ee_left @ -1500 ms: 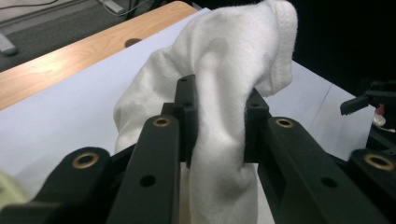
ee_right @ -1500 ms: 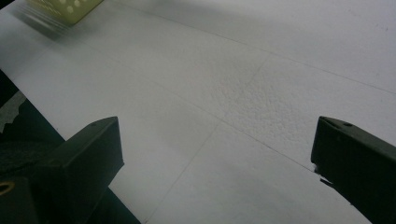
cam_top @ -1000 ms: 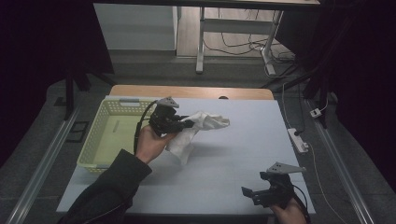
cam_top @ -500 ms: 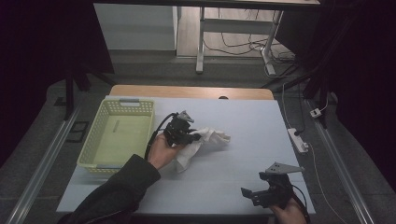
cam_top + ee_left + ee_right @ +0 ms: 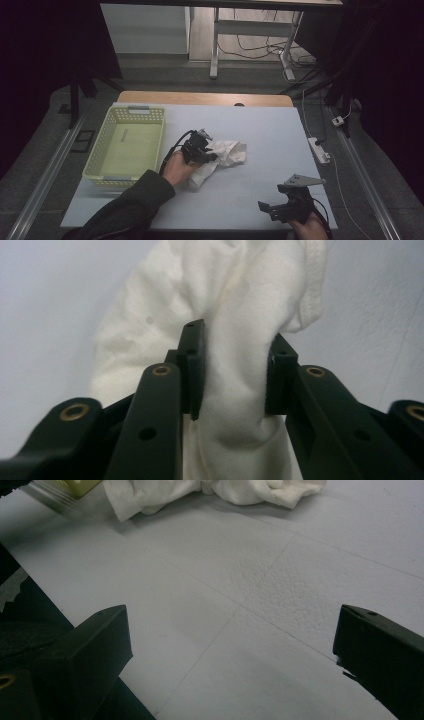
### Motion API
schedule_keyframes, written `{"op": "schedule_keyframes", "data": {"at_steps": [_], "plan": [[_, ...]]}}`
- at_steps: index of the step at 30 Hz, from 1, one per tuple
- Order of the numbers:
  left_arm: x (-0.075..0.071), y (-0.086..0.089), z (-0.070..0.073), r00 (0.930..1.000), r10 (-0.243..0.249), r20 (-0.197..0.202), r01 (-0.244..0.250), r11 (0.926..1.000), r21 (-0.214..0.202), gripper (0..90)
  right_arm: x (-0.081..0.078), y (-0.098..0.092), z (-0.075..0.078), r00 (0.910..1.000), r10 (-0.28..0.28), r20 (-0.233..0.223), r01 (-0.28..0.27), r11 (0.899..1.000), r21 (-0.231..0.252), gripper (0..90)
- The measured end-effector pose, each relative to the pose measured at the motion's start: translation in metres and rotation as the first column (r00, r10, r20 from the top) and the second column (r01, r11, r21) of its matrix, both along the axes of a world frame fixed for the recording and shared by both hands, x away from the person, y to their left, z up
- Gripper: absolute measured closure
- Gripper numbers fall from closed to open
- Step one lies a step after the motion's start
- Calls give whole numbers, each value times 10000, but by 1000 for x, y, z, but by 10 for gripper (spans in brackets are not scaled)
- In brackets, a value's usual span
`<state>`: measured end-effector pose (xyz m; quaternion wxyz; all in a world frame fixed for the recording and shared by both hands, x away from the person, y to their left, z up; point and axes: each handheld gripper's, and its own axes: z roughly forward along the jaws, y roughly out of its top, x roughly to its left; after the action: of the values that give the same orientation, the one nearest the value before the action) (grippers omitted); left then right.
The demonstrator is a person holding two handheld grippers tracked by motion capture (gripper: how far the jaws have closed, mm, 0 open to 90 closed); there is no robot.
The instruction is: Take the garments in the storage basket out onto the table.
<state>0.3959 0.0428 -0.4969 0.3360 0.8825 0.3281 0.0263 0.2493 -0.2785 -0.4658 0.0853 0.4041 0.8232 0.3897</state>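
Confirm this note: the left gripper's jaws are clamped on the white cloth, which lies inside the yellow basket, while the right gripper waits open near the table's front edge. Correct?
Not quite. The white cloth lies on the table, to the right of the yellow basket, as the high view shows. The rest holds: the left gripper is clamped on it, and the right gripper waits open near the front edge.

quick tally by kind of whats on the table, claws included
white cloth: 1
yellow-green basket: 1
claws: 2, the left claw closed on the cloth, the right claw open over bare table
total: 4
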Motion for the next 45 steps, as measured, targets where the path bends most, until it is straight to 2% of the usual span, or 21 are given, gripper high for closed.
{"op": "schedule_keyframes", "data": {"at_steps": [4,11,14,18,22,34,40,43,45], "plan": [[0,-1,-11,9997,-102,-209,102,9999,19,657,0,0,0,10000,-3,9,3,10000,4,18],[0,1,-18,9987,-504,21,504,9987,14,579,0,0,0,10000,-7,21,7,10000,-4,18],[-1,-2,-18,9982,-589,121,587,9981,159,539,0,0,0,10000,0,30,0,10000,6,18],[-3,-5,-16,9975,-701,65,700,9974,194,434,0,0,0,10000,-1,45,1,10000,13,18],[-3,-7,-11,9980,-633,11,633,9977,226,370,0,0,0,10000,5,45,-5,10000,21,18],[-3,-3,-2,9993,-294,-233,282,9984,-500,190,0,-1,0,10000,-32,34,32,9999,100,18],[-3,1,2,9998,-88,-183,75,9974,-715,67,-1,-1,1,10000,-48,44,47,9999,135,18],[-4,2,4,9998,-67,-197,51,9968,-800,40,-1,-1,1,10000,-50,48,50,9999,131,18],[-5,3,5,9995,-95,-296,64,9948,-1015,28,-1,-1,1,10000,-68,62,67,9999,108,18]]}}
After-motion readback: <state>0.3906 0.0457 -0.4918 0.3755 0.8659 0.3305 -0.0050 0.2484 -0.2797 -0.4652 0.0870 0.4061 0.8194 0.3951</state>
